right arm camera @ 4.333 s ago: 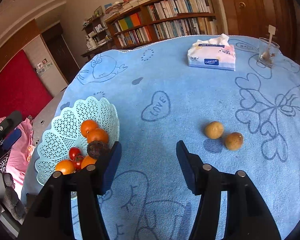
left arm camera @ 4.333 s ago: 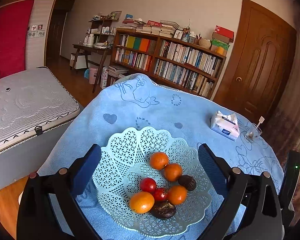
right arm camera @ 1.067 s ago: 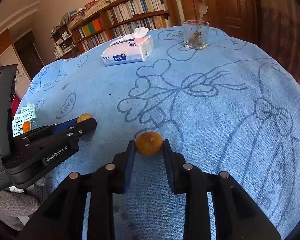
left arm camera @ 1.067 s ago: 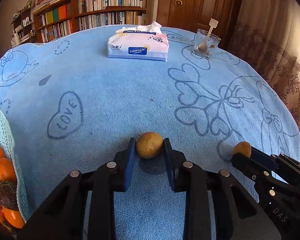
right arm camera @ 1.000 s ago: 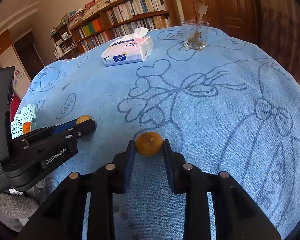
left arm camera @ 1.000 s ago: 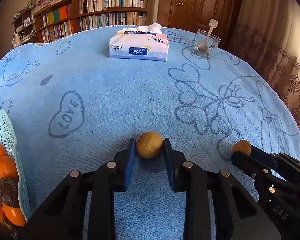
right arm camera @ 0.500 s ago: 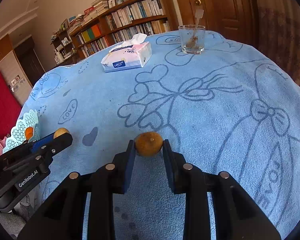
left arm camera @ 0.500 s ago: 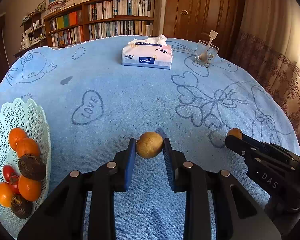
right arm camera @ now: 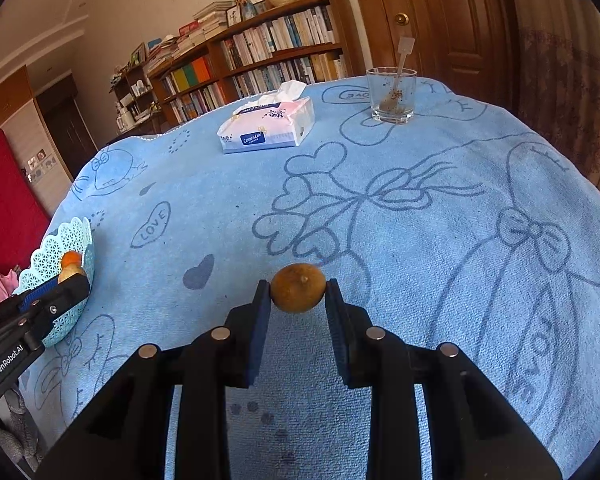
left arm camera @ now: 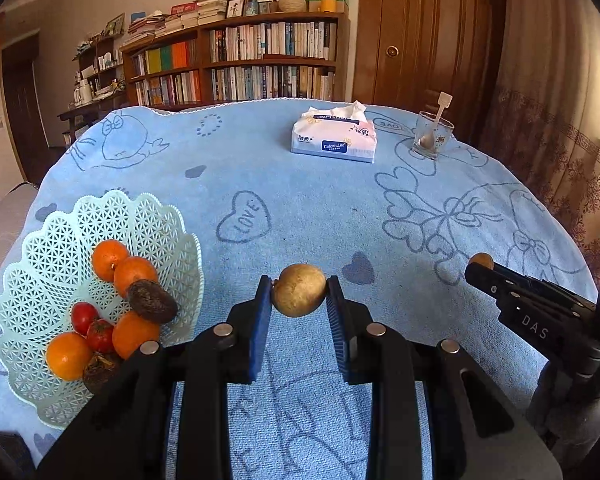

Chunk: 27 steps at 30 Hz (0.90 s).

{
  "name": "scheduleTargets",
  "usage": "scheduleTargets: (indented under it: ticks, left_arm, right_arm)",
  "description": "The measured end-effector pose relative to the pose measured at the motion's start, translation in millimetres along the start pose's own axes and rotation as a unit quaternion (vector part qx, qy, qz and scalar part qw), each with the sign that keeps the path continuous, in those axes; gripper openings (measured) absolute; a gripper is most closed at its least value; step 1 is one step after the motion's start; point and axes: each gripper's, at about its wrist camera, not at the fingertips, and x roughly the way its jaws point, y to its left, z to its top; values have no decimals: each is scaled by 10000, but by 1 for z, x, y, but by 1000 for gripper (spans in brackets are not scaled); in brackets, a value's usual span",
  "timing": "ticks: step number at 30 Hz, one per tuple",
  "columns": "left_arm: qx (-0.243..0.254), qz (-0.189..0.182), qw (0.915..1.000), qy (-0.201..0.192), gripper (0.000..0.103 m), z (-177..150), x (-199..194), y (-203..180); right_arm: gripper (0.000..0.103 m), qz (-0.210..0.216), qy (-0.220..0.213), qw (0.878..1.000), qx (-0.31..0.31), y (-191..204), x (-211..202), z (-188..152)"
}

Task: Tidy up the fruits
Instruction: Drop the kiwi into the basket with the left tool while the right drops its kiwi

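Observation:
My left gripper (left arm camera: 299, 292) is shut on a round brown fruit (left arm camera: 299, 289) and holds it above the blue tablecloth. To its left sits a pale green lattice basket (left arm camera: 60, 232) with several oranges, tomatoes and dark fruits. My right gripper (right arm camera: 298, 290) is shut on a second brown fruit (right arm camera: 298, 287), also lifted off the cloth. The right gripper (left arm camera: 485, 270) shows at the right of the left wrist view, its fruit (left arm camera: 481, 259) peeking at the tip. The left gripper (right arm camera: 70, 280) shows at the left of the right wrist view, in front of the basket (right arm camera: 66, 236).
A tissue pack (left arm camera: 334, 140) and a glass (left arm camera: 432, 138) with a spoon stand at the far side of the round table. A bookshelf (left arm camera: 240, 64) and a wooden door (left arm camera: 424, 28) are behind. The table edge drops off to the right.
Both grippers have risen with their brown fruits still clamped. The left one has swung left, bringing more of the basket into its view.

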Motion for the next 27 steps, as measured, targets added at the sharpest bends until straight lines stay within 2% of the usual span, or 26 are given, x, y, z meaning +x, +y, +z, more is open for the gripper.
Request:
scheduleTargets:
  ticks: [14, 27]
  left_arm:
    - [-325, 306, 9987, -253, 28, -11, -28, 50]
    - [-786, 642, 9938, -456, 28, -10, -40, 114]
  right_arm:
    - [28, 274, 57, 9995, -123, 21, -22, -16]
    - [28, 571, 245, 9975, -348, 64, -19, -19]
